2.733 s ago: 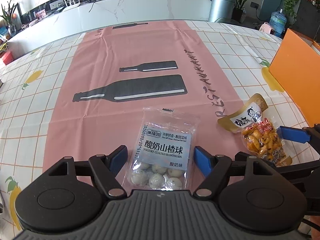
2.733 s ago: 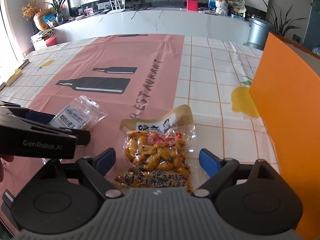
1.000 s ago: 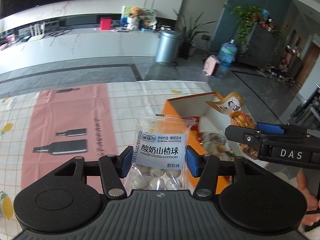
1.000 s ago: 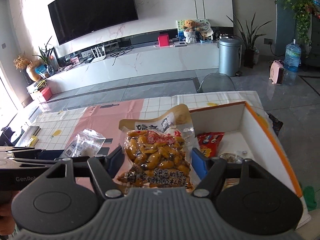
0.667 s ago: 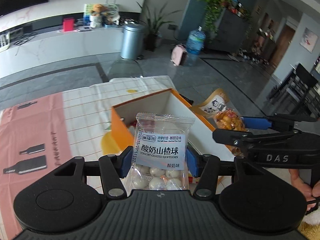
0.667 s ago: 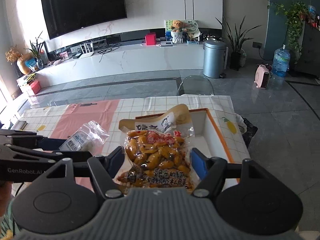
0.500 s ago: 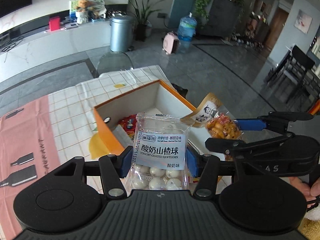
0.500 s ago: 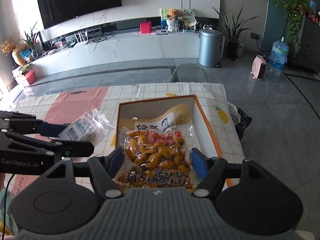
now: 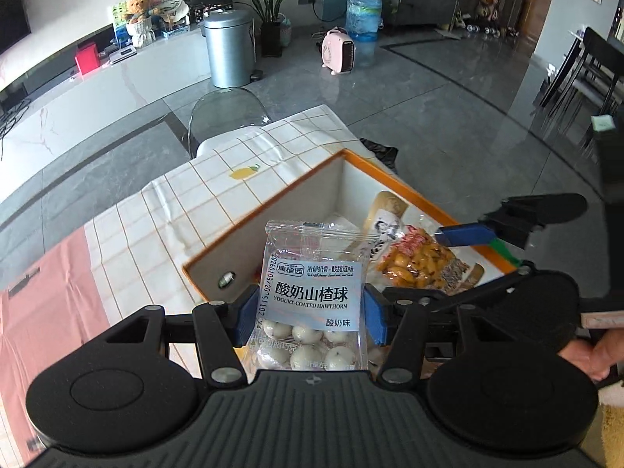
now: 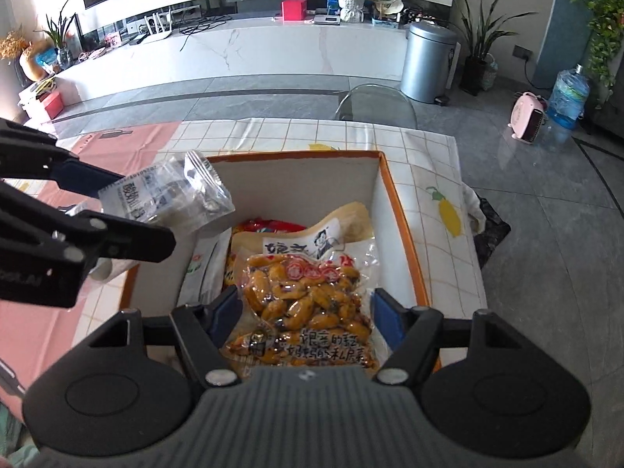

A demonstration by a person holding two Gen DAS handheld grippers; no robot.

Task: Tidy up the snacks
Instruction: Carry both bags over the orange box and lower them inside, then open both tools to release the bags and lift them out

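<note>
My left claw (image 9: 310, 312) was clamped on the yogurt hawthorn packet (image 9: 312, 296), held above the near edge of the orange box (image 10: 394, 210) on the counter (image 10: 433, 179). My right claw (image 10: 306, 312) was clamped on the bean snack bag (image 10: 308, 300), held over the box's open inside, where a red packet (image 10: 269, 226) lay.

Both clamped packets, the clear yogurt-hawthorn bag (image 9: 312, 296) and yellow bean pouch (image 10: 304, 300), have left the tablecloth and now hang seemingly above the open orange-rimmed box (image 10: 394, 210)

Both grippers point down side by side, the left gripper (image 9: 310, 318) and the right gripper (image 10: 306, 314) each squeezing a bag.
</note>
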